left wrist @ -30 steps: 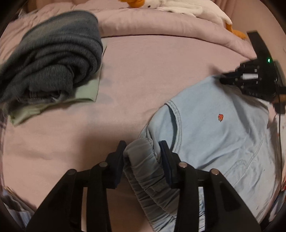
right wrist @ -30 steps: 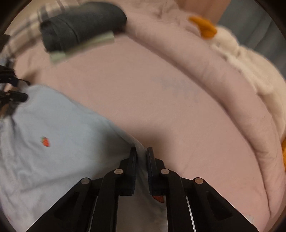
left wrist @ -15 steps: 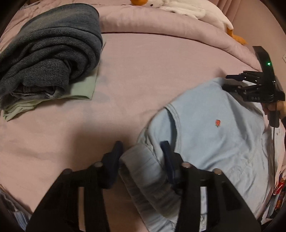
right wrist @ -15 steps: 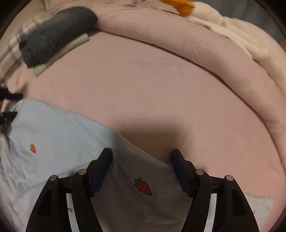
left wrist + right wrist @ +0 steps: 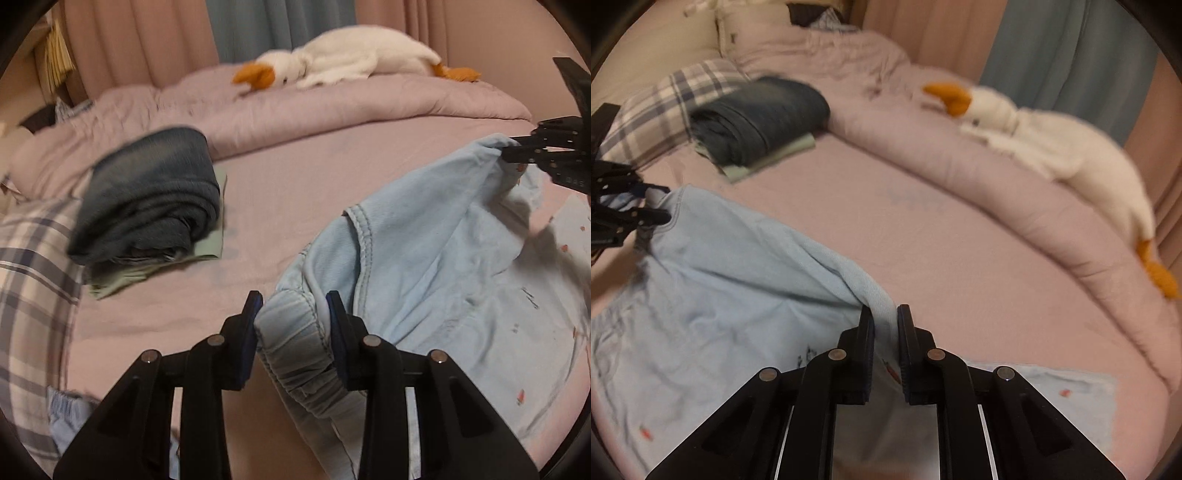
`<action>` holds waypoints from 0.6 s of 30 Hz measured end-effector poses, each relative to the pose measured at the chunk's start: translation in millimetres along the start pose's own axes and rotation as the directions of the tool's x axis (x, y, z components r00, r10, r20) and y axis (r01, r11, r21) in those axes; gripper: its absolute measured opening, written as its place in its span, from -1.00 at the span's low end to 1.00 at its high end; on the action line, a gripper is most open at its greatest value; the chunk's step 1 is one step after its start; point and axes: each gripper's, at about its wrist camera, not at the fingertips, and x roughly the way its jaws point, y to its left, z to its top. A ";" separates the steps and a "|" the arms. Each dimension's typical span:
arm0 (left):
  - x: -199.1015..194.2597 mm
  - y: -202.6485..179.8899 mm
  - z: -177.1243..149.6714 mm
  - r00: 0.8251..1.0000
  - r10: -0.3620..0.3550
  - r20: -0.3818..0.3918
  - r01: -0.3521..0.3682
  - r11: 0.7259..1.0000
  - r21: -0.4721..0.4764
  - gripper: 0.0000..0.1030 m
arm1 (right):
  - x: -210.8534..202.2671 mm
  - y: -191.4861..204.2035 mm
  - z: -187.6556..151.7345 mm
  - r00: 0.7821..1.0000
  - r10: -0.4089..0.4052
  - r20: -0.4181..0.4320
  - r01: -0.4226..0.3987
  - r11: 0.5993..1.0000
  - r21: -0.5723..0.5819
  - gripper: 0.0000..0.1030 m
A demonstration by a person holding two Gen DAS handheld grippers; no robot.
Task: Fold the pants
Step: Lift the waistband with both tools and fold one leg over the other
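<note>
Ok so the light blue pants [image 5: 436, 266] are half lifted off the pink bed sheet [image 5: 280, 192], strung between both grippers w/ the rest sagging onto the sheet. Left gripper [image 5: 293, 328] has the bunched elastic waistband between its pads, jaws closing on it, fabric squeezed on both sides. Right gripper [image 5: 885, 343] is pinching a thin fold of the pants' edge, jaws closing w/ the cloth clamped between them; in the left cam you can see it off at the right edge w/ the fabric corner pulled up to its tips. Little strawberry prints on the fabric, kinda blurry.

Other stuff: a folded dark denim pile [image 5: 151, 195] sitting on a pale green folded piece [image 5: 155, 266], well apart from the pants, toward the plaid pillow [image 5: 33, 273]. Rolled-up pink duvet [image 5: 960, 162] runs along the far side of the bed, and a white goose plushie [image 5: 1045, 147] w/ orange beak lies on top of it. Curtains behind, pink + a blue-grey one.
</note>
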 end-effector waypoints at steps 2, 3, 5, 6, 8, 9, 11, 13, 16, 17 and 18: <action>-17.5 -9.9 -12.3 0.999 0.040 0.030 -0.041 0.999 0.031 -0.33 | -20.6 4.4 -8.4 1.000 -0.005 0.025 0.005 1.000 -0.009 -0.76; -26.8 -16.9 -19.5 0.997 0.065 0.052 -0.067 0.996 0.051 -0.32 | -31.2 9.6 -13.0 0.999 -0.013 0.038 0.014 1.000 -0.022 -0.76; -43.6 -32.2 -33.7 0.989 0.106 0.104 -0.116 0.989 0.095 -0.32 | -54.8 21.7 -29.9 0.998 -0.032 0.060 0.035 0.999 -0.038 -0.76; -50.2 -38.2 -40.8 0.984 0.123 0.127 -0.138 0.983 0.117 -0.30 | -62.1 25.5 -34.8 0.997 -0.040 0.062 0.043 0.998 -0.048 -0.76; -64.3 -53.5 -60.4 0.975 0.144 0.166 -0.172 0.971 0.166 -0.30 | -75.6 35.3 -51.0 0.996 -0.057 0.070 0.061 0.996 -0.063 -0.76; -66.7 -57.7 -69.5 0.975 0.144 0.170 -0.174 0.968 0.180 -0.30 | -81.9 42.4 -62.9 0.996 -0.067 0.064 0.071 0.995 -0.075 -0.76; -70.1 -65.4 -88.0 0.977 0.136 0.167 -0.169 0.963 0.209 -0.30 | -90.6 50.8 -79.8 0.996 -0.066 0.056 0.070 0.994 -0.081 -0.76; -71.6 -69.7 -101.7 0.978 0.131 0.162 -0.167 0.959 0.229 -0.31 | -95.7 58.9 -97.0 0.998 -0.045 0.036 0.048 0.996 -0.077 -0.76; -71.1 -79.7 -126.4 0.985 0.120 0.127 -0.149 0.955 0.256 -0.32 | -101.8 75.8 -122.9 0.999 -0.034 -0.001 0.034 0.994 -0.106 -0.76; -67.8 -82.4 -135.1 0.988 0.115 0.105 -0.139 0.957 0.253 -0.32 | -99.0 81.2 -131.8 0.999 -0.028 -0.023 0.025 0.993 -0.116 -0.76; -65.7 -84.2 -138.7 0.990 0.108 0.092 -0.128 0.961 0.244 -0.35 | -100.2 86.3 -138.9 0.999 -0.026 -0.037 0.021 0.993 -0.118 -0.76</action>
